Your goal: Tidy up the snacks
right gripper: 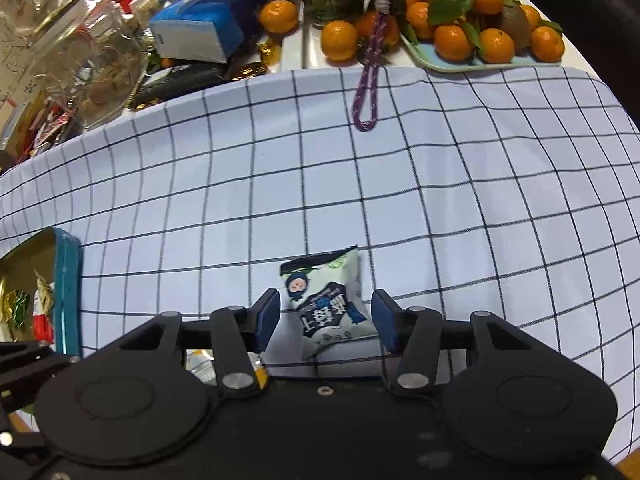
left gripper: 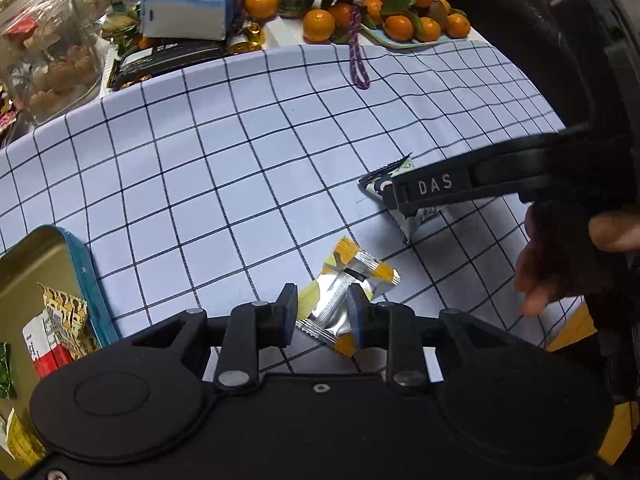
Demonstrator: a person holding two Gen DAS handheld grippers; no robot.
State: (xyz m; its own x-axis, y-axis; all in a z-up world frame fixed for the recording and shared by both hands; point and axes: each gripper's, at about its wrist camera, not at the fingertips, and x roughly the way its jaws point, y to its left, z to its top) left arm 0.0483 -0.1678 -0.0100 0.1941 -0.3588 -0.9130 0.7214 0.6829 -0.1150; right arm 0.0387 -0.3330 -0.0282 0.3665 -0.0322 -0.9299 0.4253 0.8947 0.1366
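Straddling snack packets (left gripper: 346, 296) on checked cloth (left gripper: 240, 168)

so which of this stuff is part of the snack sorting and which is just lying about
Part of the job:
- yellow snack, between the left tongs
- white snack, between the right tongs
- tin, already holding snacks

Lying about:
- oranges
- tissue pack
- purple cord
- glass jar

On the checked cloth (right gripper: 440, 184), a tin (left gripper: 90, 280) lies near left; two snack packets (left gripper: 344, 296) (right gripper: 328, 304) lie right; oranges (right gripper: 472, 20) sit far behind.
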